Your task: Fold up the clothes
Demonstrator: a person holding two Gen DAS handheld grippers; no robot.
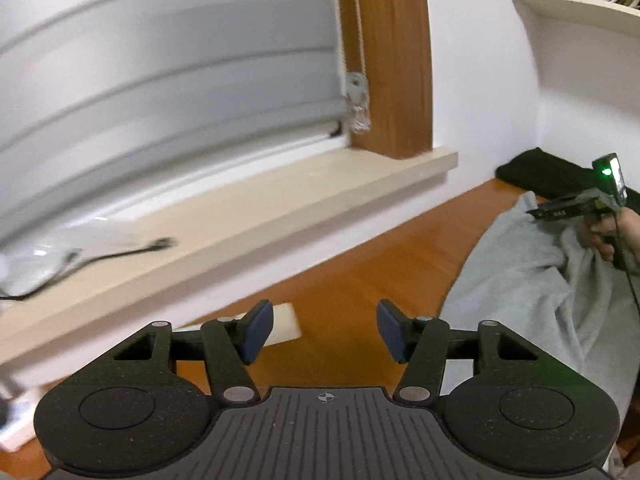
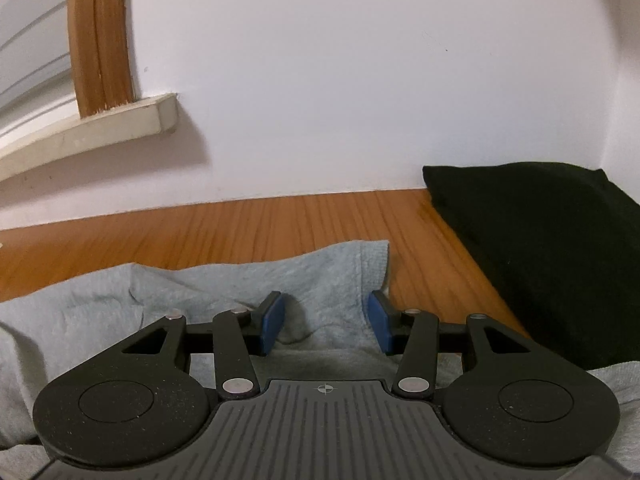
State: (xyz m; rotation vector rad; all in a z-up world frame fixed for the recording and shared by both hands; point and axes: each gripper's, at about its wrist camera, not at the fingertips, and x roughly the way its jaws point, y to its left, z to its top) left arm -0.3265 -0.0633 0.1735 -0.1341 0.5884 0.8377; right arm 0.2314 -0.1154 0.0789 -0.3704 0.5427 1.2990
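Observation:
A light grey garment (image 1: 532,280) lies crumpled on the wooden table (image 1: 360,264) at the right of the left wrist view. My left gripper (image 1: 326,330) is open and empty, held above bare table to the left of the garment. The other hand-held gripper (image 1: 576,204) shows at the far right over the cloth. In the right wrist view my right gripper (image 2: 326,322) is open, its blue pads (image 2: 272,322) standing on either side of a raised fold of the grey garment (image 2: 224,284) near its far edge.
A folded black garment (image 2: 552,248) lies at the back right against the white wall. A window sill (image 1: 248,216) with a cable and plastic bag runs along the left. A white block (image 1: 286,324) sits on the table. A bookshelf (image 1: 580,0) is at upper right.

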